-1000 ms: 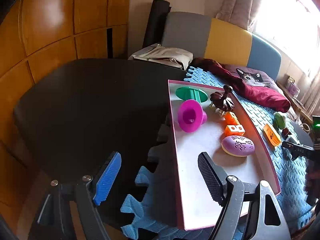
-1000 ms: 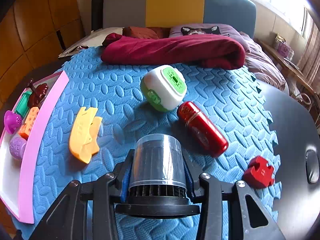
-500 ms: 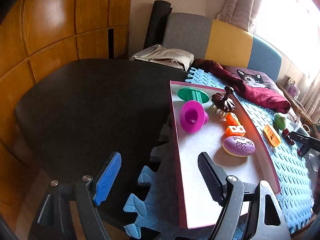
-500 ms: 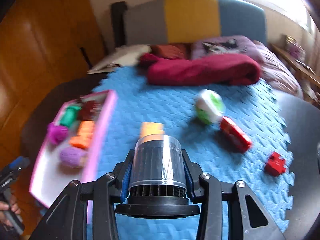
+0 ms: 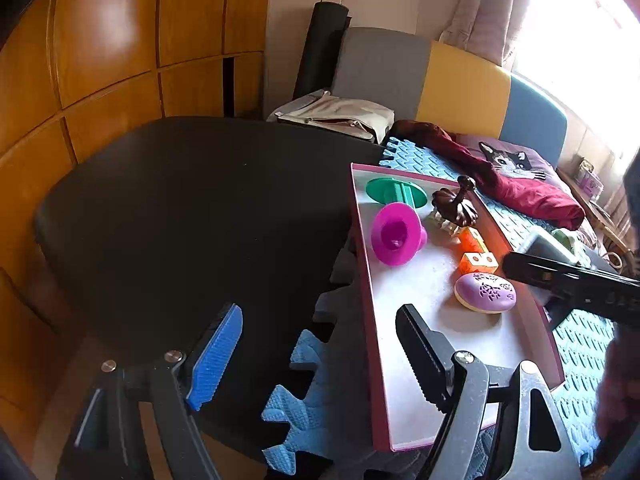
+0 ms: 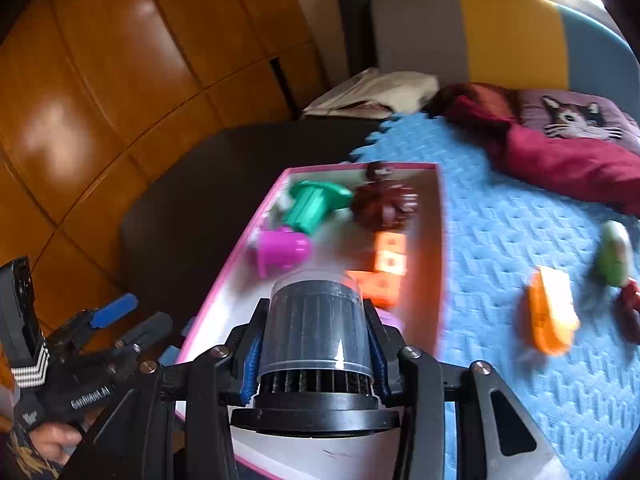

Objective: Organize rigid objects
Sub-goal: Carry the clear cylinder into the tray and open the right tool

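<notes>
While the dark bench [image 5: 192, 216] is carrying the blue foam mat [image 6: 512, 216], the pink-rimmed tray [image 5: 362, 280] is sitting on the mat's left edge, holding a magenta funnel [image 5: 396, 234] and a purple oval piece [image 5: 485, 293]. The right gripper [image 6: 316, 336] is hovering over the tray, jaws pinching a clear-capped black cylinder [image 6: 316, 320]. The left gripper [image 5: 320, 344] is hanging by the tray's edge, jaws spread wide, holding nothing.

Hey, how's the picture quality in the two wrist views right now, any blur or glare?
Left wrist view: sharp, but the window is blown out white at upper right, with glare on the wooden panels. Right wrist view: motion blur smears the tray and the orange piece, while the clamped black cylinder stays crisp. Both views bend straight lines, fisheye style.
</notes>
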A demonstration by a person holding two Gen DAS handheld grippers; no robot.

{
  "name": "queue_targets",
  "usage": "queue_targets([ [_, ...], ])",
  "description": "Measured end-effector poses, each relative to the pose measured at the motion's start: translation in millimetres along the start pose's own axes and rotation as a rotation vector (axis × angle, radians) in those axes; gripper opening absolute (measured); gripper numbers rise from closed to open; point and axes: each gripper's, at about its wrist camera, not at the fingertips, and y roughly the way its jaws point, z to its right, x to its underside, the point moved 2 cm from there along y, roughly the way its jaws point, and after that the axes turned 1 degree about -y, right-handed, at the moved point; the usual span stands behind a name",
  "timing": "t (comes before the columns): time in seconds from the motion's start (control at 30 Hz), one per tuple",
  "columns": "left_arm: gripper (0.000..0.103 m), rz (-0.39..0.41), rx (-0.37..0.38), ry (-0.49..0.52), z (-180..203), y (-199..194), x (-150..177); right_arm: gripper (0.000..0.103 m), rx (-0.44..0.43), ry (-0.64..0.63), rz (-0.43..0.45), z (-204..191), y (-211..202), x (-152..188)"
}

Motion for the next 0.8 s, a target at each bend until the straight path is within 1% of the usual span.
queue_targets([
  [0.1, 0.08, -0.001, -0.002, -0.007, -3.3, 0.8, 0.1, 0.043, -0.025, -0.005, -0.017, -13.3, 13.0, -5.0],
  [0.27, 0.08, 0.002, -0.015, -0.027, -11.2, 1.6, -1.7, 0.043, -0.042, -0.006, -0.049, -29.2, 30.4, -9.6],
  [0.37, 0.08, 0.003, -0.024, -0.043, -17.2, 2.6, -2.8, 0.043, -0.04, -0.005, -0.075, -34.5, 44.5, -12.1],
  [0.47, 0.08, -0.002, -0.027, -0.051, -20.2, 3.9, -2.3, 0.043, -0.011, -0.012, -0.108, -36.1, 66.6, -12.6],
  [0.53, 0.08, -0.004, -0.029, -0.048, -20.2, 4.6, -1.3, 0.043, -0.023, 0.003, -0.131, -34.7, 77.5, -9.9],
  [0.57, 0.08, -0.006, -0.027, -0.046, -19.9, 5.1, -1.0, 0.042, -0.022, 0.006, -0.131, -33.8, 79.7, -8.5],
  [0.6, 0.08, -0.006, -0.026, -0.044, -19.3, 6.7, -2.0, 0.043, -0.017, -0.008, -0.113, -34.8, 79.0, -7.8],
  [0.7, 0.08, -0.011, -0.026, -0.04, -18.4, 7.9, -0.6, 0.045, -0.026, -0.013, -0.121, -35.0, 78.9, -7.3],
  [0.8, 0.08, -0.009, -0.026, -0.034, -16.5, 7.5, -0.6, 0.046, -0.033, 0.0, -0.11, -31.7, 75.7, -5.3],
])
